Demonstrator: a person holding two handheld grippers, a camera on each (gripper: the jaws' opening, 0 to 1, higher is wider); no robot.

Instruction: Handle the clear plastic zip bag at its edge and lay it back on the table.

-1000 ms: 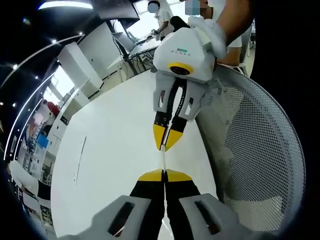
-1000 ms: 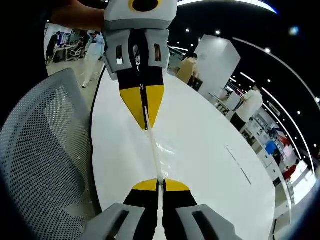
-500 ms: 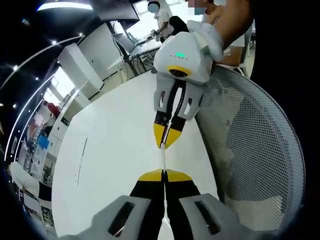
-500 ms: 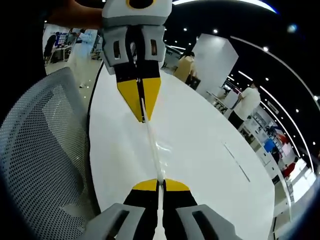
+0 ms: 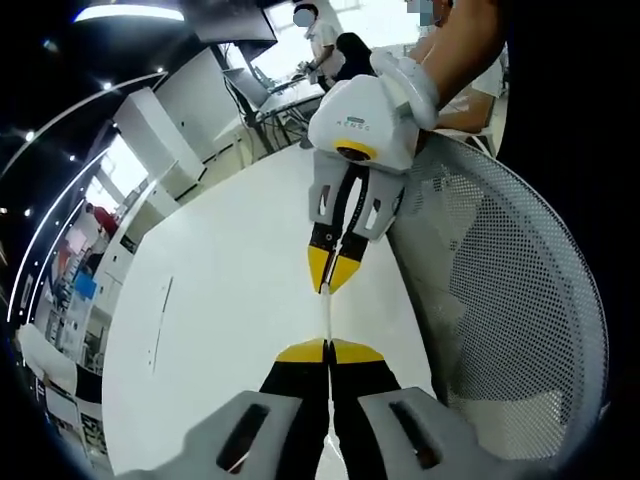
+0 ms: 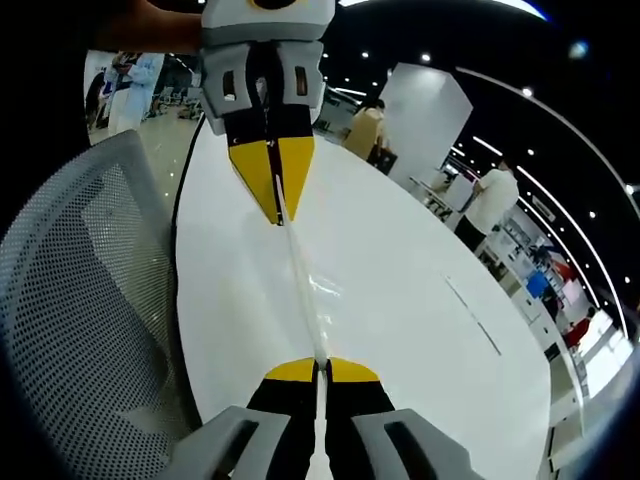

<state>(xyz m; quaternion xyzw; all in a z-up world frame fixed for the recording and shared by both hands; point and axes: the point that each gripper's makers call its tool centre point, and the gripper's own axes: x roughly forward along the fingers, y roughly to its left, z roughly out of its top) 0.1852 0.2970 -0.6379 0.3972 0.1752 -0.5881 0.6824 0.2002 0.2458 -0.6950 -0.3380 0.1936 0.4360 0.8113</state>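
Left tool (image 5: 328, 345) clamped on one end of the zip bag (image 5: 325, 315); jaws together on its thin edge. Right tool (image 5: 334, 285) clamped on the other end, at 12 o'clock from the left tool in the left gripper view. In the right gripper view the right tool (image 6: 321, 366) sits at 6 o'clock, left tool (image 6: 277, 215) at 12. Bag (image 6: 303, 290) stretched edge-on between them, above the white counter (image 6: 400, 300). Mesh chair (image 5: 520, 300) at 3 o'clock of the left gripper view, beside the counter (image 5: 220, 280)

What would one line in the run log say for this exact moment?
left tongs: shut on zip bag edge | right tongs: shut on opposite edge | bag: stretched taut, edge-on, above white table | beside: mesh chair
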